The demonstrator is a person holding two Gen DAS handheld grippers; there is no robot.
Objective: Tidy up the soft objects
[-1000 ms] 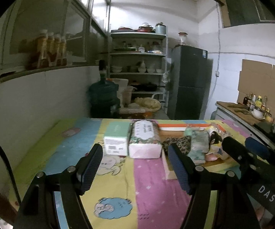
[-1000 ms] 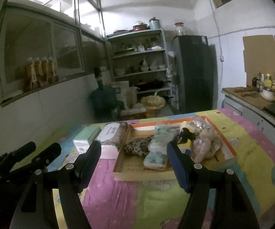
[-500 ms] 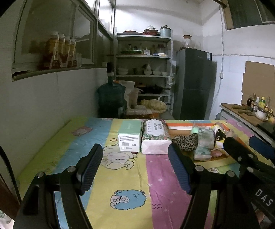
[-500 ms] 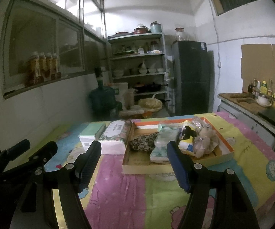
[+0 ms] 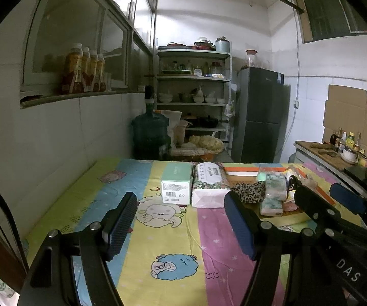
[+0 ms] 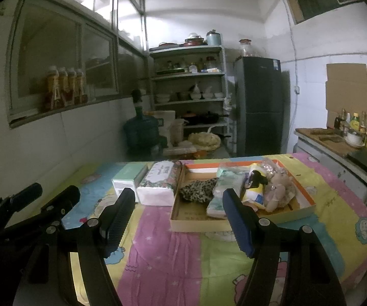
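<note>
**Both grippers spread and empty, held back from a filled tray**

The left gripper (image 5: 180, 225) and the right gripper (image 6: 178, 220) hang side by side above the near part of the table (image 6: 180, 262), jaws spread wide with nothing between them. Both point slightly downward at the goods, well short of them; this reads as a stand-off pose, either before a reach or after the sorting is done.

The soft things sit at the far half of the table. A cardboard tray (image 6: 236, 223) holds a leopard cloth (image 6: 198, 190), a pale tissue pack (image 6: 225, 191), a yellow-and-white pack (image 6: 253, 191) and a plush toy (image 6: 279, 191), crowded together and touching. Gathering them in 1 tray probably keeps loose, shapeless items from spreading. Just left of the tray, touching its wall, lies a floral tissue pack (image 6: 161, 181); a green box (image 6: 128, 178) stands beside that. These 2 are outside the tray, perhaps too bulky for it.

Nothing lies between grippers and tray; the cloth-covered table in front is bare. The tray's near wall would meet a low reach, and the packed contents leave little room for fingers. Behind stand a water jug (image 6: 142, 132), shelves (image 6: 188, 86) and a fridge (image 6: 261, 104).
</note>
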